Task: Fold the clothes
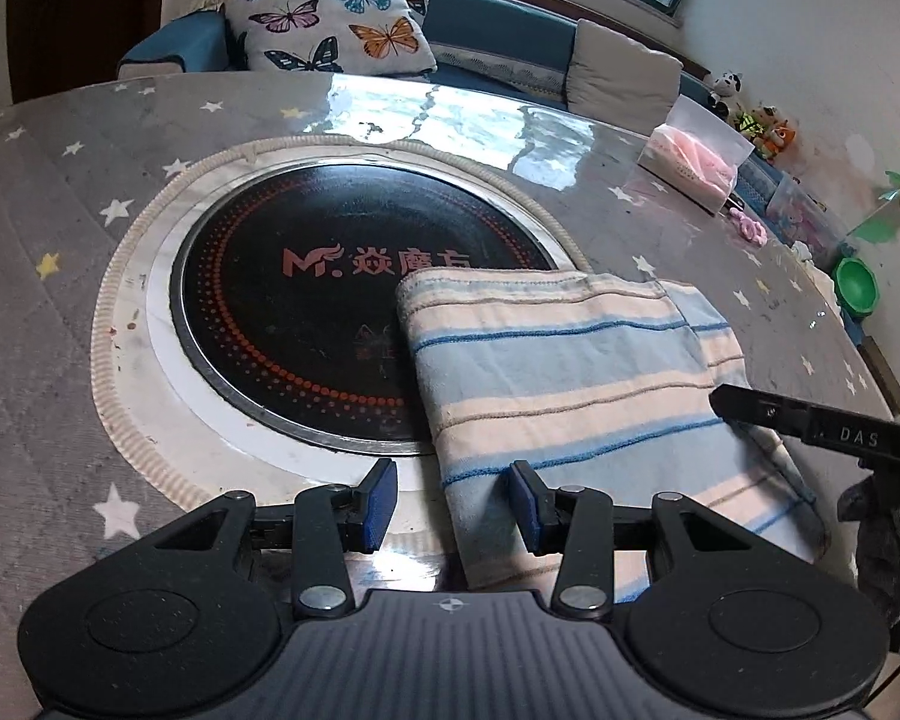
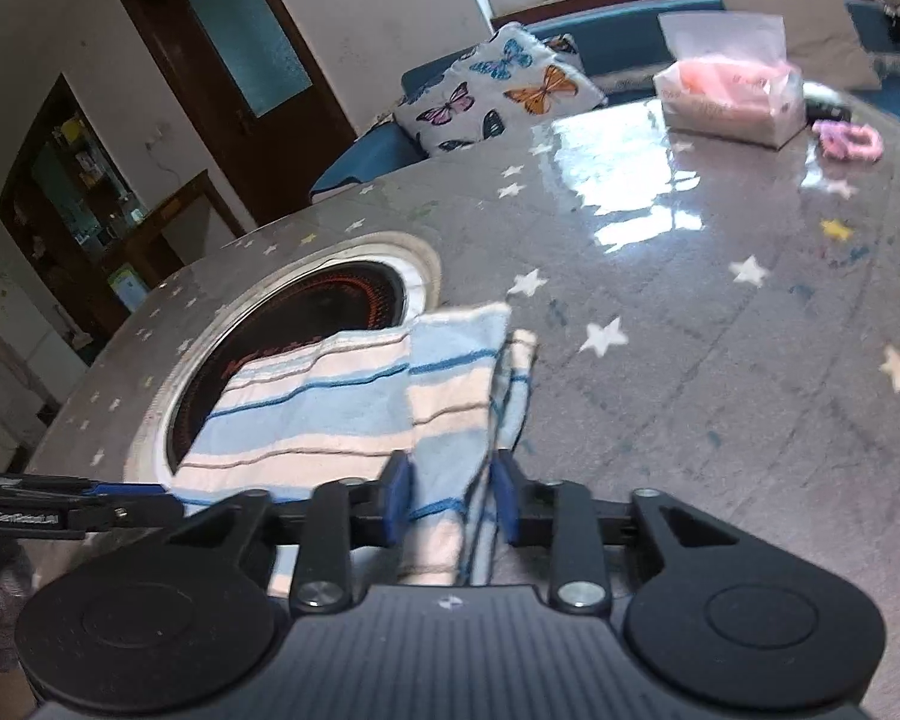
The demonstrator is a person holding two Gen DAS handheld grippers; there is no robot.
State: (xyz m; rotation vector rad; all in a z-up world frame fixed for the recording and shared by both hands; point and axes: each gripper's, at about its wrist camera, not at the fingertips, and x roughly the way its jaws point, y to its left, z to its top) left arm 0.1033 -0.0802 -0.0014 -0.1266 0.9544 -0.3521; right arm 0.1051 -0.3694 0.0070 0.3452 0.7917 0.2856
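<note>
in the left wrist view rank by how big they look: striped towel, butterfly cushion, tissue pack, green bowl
1. Blue and cream striped folded towel, though it is also nearest the camera.
2. White butterfly-print cushion.
3. Clear plastic pack of pink tissues.
4. Small green plastic bowl.

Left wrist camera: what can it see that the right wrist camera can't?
Only the left wrist view shows the green bowl, the stuffed toys and the stove's printed logo. Only the right wrist view shows the brown door and the cabinet. Both show the striped towel, the butterfly pillow, the tissue pack and the star-patterned table. The left claw is open; the right claw has towel between its fingers.
</note>
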